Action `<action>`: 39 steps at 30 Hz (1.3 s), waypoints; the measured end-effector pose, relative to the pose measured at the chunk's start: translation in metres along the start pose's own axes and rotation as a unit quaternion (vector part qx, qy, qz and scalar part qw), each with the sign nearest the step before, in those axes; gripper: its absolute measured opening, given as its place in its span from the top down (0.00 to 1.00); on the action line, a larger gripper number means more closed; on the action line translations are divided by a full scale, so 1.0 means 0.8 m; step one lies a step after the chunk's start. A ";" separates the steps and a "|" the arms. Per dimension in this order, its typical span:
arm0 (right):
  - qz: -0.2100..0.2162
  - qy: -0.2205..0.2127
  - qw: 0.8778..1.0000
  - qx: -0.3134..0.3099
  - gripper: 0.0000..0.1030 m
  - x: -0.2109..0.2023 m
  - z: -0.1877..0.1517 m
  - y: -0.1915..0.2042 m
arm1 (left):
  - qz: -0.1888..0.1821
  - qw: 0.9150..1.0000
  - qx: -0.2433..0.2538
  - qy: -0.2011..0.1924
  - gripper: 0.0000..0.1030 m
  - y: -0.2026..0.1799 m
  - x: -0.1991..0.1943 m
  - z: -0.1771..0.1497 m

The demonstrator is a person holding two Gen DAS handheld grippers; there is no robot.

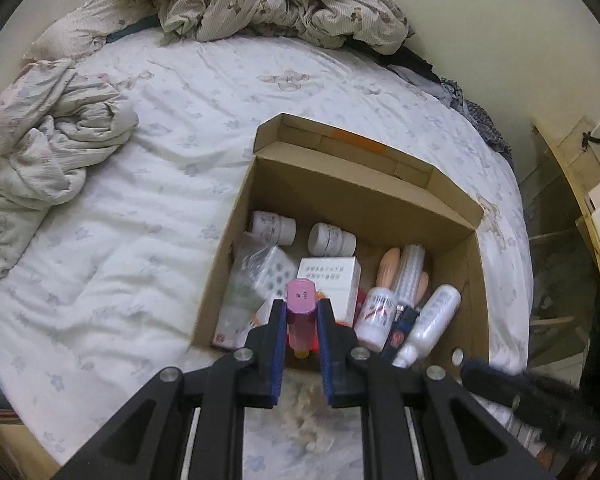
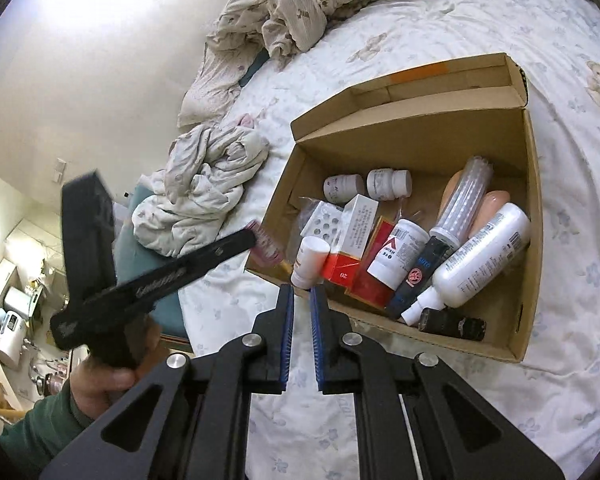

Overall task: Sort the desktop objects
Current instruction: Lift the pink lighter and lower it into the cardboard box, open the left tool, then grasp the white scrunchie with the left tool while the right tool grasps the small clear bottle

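Note:
My left gripper (image 1: 301, 309) is shut on a pink bottle (image 1: 301, 312) with a purple cap and holds it over the near left edge of an open cardboard box (image 1: 340, 184). The right wrist view shows the pink bottle (image 2: 265, 247) at the box's (image 2: 534, 240) left wall. Inside lie two white jars (image 1: 331, 239), a white carton (image 1: 329, 276), a red pack (image 2: 342, 266), several white bottles (image 2: 485, 250) and a clear tube (image 2: 466, 200). My right gripper (image 2: 301, 294) is nearly shut and empty, just before the box's near edge.
The box stands on a bed with a white floral sheet (image 1: 120, 240). A crumpled blanket (image 1: 40, 148) lies at the left and rumpled bedding (image 1: 268, 0) at the far side. A wooden shelf (image 1: 580, 184) stands right of the bed.

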State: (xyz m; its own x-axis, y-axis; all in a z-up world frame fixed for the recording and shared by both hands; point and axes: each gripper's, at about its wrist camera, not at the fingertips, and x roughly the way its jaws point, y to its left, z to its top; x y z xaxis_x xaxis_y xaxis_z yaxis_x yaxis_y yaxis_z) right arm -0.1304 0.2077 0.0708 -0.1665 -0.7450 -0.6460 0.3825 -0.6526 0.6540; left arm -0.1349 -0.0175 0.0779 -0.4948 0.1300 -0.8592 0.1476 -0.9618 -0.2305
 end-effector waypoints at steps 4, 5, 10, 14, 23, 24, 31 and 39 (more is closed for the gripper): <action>-0.010 0.001 1.000 0.002 0.91 0.002 0.001 -0.007 | 0.013 1.000 0.015 0.016 0.86 -0.006 0.024 0.009; -0.011 0.001 1.000 0.005 0.90 0.003 0.001 -0.010 | 0.017 0.999 0.019 0.023 0.85 -0.007 0.030 0.009; -0.025 -0.002 1.000 0.008 0.87 -0.003 0.005 -0.017 | 0.042 0.998 0.046 0.030 0.33 -0.008 0.036 -0.017; -0.051 0.018 0.998 -0.012 0.83 -0.011 0.001 -0.017 | 0.033 0.995 0.091 0.024 0.32 -0.011 0.020 -0.053; -0.108 0.165 0.977 -0.076 0.32 0.001 -0.099 -0.027 | 0.016 0.975 0.211 0.066 0.32 -0.039 0.045 -0.156; -0.118 0.178 0.974 -0.072 0.32 0.007 -0.110 -0.033 | 0.020 0.976 0.205 0.071 0.32 -0.038 0.054 -0.159; -0.194 0.272 0.941 -0.058 0.32 0.036 -0.158 -0.083 | 0.056 0.982 0.149 0.103 0.32 -0.015 0.115 -0.155; -0.218 0.329 0.913 -0.102 0.32 0.056 -0.186 -0.086 | 0.071 0.984 0.126 0.107 0.71 0.002 0.121 -0.152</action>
State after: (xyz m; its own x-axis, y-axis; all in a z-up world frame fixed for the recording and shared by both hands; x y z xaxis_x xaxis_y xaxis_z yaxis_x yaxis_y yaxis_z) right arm -0.0290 0.2399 -0.0617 0.2130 -0.1331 -0.9680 0.5834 -0.7774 0.2353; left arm -0.0780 0.0231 -0.0610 -0.2882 0.0109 -0.9575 -0.0281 -0.9996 -0.0029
